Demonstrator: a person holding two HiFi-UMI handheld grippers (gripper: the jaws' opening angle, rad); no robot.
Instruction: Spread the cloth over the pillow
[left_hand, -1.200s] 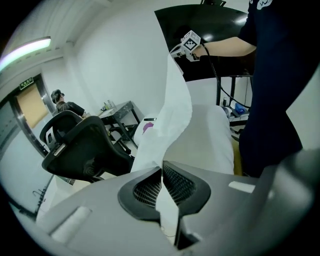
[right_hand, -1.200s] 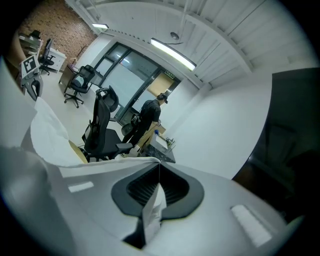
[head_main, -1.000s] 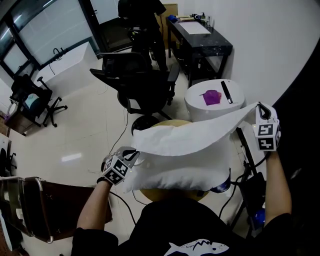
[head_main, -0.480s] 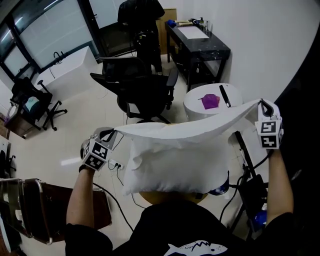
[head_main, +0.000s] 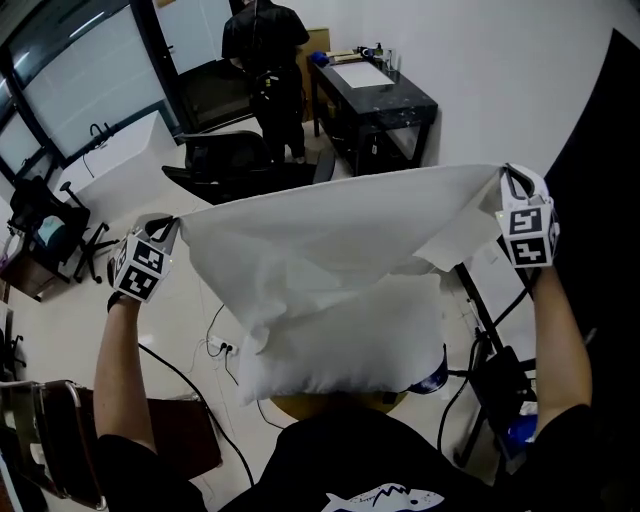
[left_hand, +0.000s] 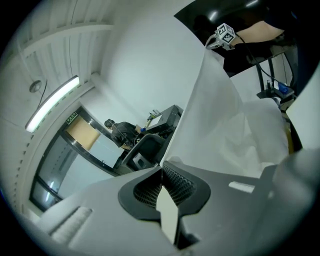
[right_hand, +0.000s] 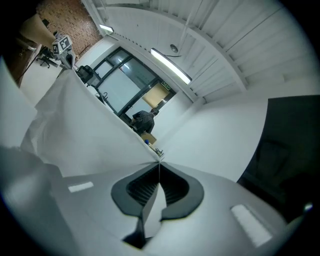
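A white cloth (head_main: 330, 235) hangs stretched in the air between my two grippers, above a white pillow (head_main: 350, 340) that lies on a round wooden stool (head_main: 300, 405). My left gripper (head_main: 168, 228) is shut on the cloth's left corner, which shows pinched between its pads (left_hand: 167, 210). On the other side my right gripper (head_main: 505, 178) is shut on the right corner (right_hand: 152, 212). The cloth's lower edge droops onto the pillow's top. In the left gripper view the cloth (left_hand: 220, 120) runs up to the right gripper (left_hand: 220, 40).
A black office chair (head_main: 235, 165) stands beyond the cloth, and a person in black (head_main: 262, 50) stands near a black desk (head_main: 375, 95). A tripod and cables (head_main: 490, 350) are at my right, a brown chair (head_main: 60, 430) at my lower left.
Both grippers have risen with the cloth; the left one swung up and out to the left, so the cloth went from draped on the pillow to stretched wide above it.
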